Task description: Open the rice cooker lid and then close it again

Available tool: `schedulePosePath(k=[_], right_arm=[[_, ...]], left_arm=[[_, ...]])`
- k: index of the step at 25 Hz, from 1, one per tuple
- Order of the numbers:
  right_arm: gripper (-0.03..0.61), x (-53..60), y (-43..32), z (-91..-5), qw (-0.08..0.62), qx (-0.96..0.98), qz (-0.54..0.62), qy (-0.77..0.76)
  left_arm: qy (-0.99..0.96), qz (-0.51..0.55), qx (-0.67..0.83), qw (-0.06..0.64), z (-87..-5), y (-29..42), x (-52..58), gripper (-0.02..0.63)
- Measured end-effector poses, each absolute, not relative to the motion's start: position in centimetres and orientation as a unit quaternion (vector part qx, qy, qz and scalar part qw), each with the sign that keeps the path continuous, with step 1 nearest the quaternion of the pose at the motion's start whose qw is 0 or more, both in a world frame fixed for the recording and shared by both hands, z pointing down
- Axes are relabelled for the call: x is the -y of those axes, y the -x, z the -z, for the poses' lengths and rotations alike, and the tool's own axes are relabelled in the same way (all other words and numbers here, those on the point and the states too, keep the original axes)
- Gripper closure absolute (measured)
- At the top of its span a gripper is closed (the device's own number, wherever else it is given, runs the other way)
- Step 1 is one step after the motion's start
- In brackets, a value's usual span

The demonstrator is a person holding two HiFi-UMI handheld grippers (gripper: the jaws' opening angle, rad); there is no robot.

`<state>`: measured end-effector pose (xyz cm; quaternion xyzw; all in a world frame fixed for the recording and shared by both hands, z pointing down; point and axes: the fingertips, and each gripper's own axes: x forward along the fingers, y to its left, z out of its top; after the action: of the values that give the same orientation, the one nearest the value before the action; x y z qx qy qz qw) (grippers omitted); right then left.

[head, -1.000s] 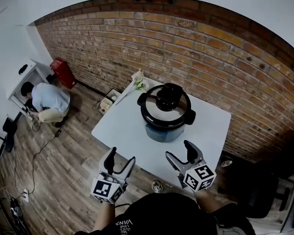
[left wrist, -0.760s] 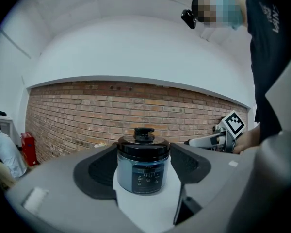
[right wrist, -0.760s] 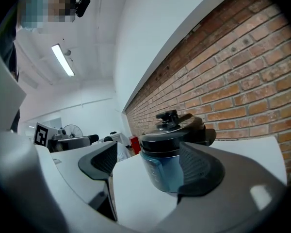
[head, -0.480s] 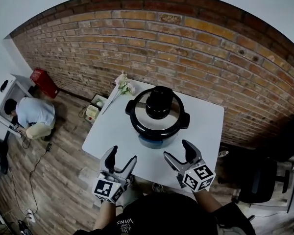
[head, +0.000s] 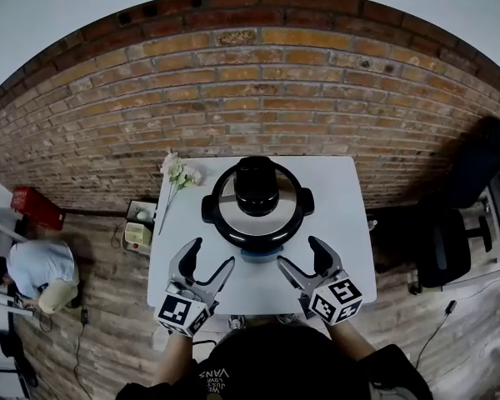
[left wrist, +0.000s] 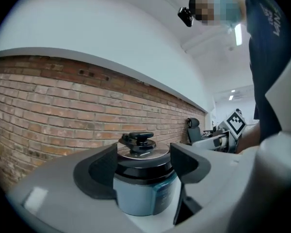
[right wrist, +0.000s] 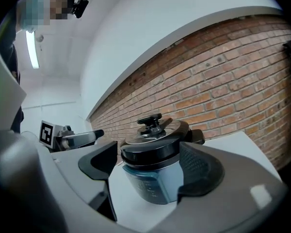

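Head view: cooker (head: 257,200) beyond left claw (head: 210,254)

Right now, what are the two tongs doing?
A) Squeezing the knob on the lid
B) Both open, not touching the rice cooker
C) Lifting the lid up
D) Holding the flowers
B: the left tongs and the right tongs are both open with nothing between them, held short of the rice cooker, and its lid sits shut on top.
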<state>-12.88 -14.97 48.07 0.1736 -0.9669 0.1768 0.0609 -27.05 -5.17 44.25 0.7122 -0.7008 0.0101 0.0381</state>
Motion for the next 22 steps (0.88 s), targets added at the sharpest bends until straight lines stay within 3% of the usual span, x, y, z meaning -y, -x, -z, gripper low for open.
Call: schedulePosePath(k=[10,22], right_arm=[[0.187,11.9,13.4,-47.9,0.030,0.938,-0.193,-0.286],[0.187,10.8,12.1,-47.9,0.025,0.928,-0.192,-0.318]], left_arm=[[-0.802,-0.023,0.597,0.008,-42.5,29.9,9.7,0.295],[-0.850,-0.089,0.516,-0.048,-41.4,27.9,16.1,0.295]])
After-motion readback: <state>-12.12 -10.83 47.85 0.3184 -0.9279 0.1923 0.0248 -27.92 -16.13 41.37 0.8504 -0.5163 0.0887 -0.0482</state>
